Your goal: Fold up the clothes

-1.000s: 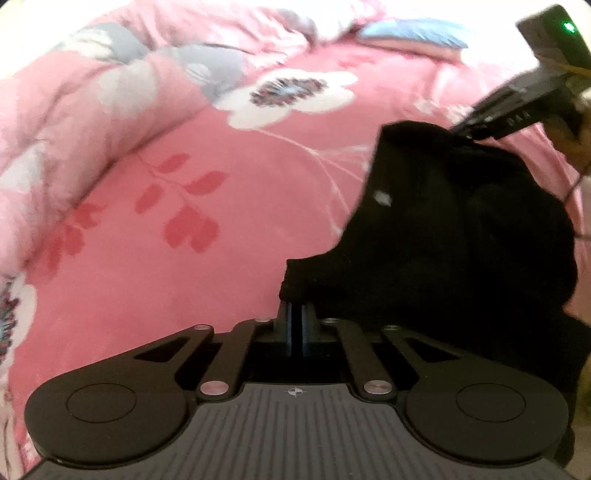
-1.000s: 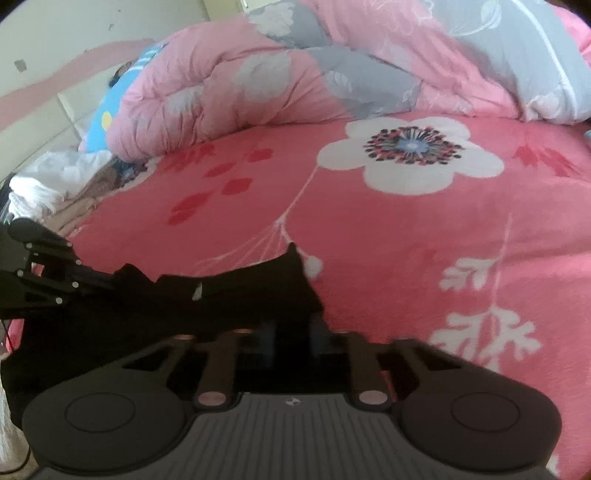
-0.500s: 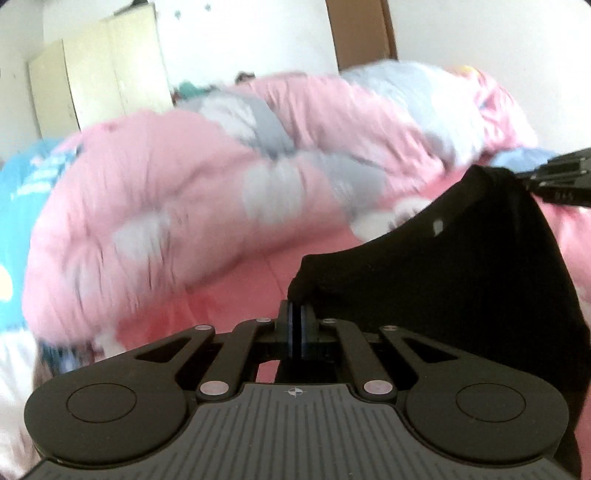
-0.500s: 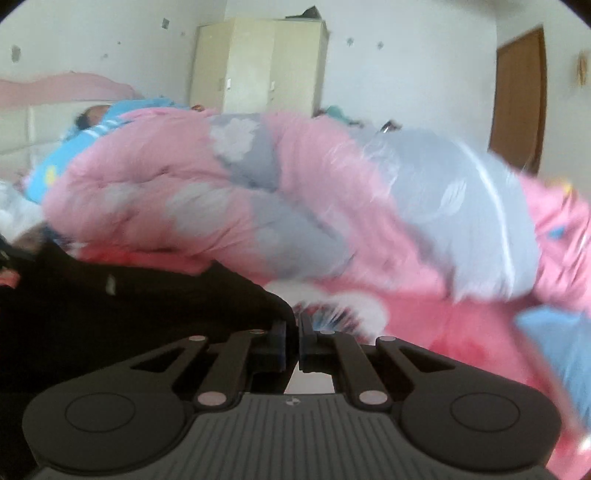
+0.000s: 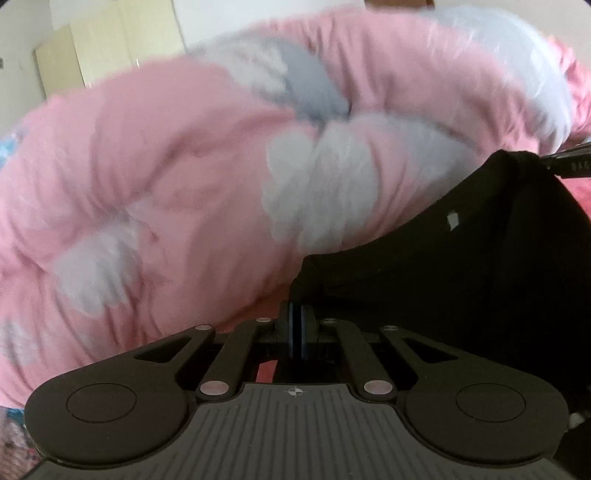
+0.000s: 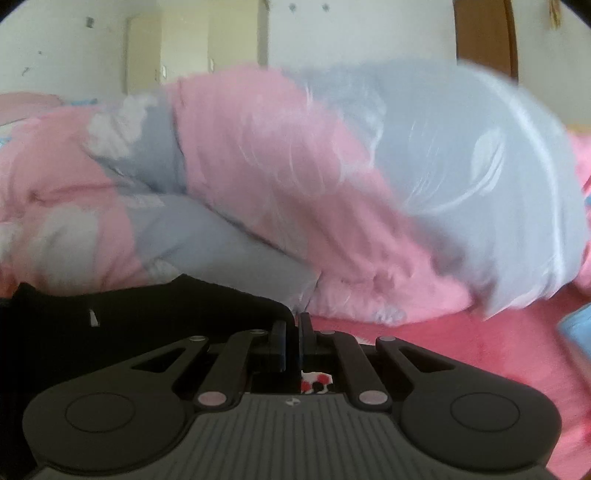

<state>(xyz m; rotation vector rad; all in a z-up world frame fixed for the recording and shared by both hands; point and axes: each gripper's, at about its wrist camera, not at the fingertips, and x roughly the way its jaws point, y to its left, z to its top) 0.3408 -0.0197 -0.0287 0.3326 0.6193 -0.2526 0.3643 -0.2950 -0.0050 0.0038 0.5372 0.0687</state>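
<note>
A black garment [image 5: 461,266] hangs stretched between my two grippers, a small white tag near its upper edge. My left gripper [image 5: 295,314] is shut on one corner of it. In the left wrist view the right gripper's tip [image 5: 569,162] pinches the far corner at the right edge. In the right wrist view the black garment [image 6: 140,317] spreads to the left, and my right gripper [image 6: 291,325] is shut on its near corner, jaws almost touching with cloth between them.
A bulky pink, grey and white floral quilt [image 5: 221,177] is heaped close ahead, quilt [image 6: 332,192] filling the right wrist view too. Pink bedsheet [image 6: 461,350] lies below. A pale wardrobe [image 6: 192,51] and a brown door [image 6: 484,33] stand against the far wall.
Both grippers have lifted and tilted up from the bedsheet, carrying the black garment. The views now face the quilt heap and the wall, and the heap looks nearer than half a second ago.
</note>
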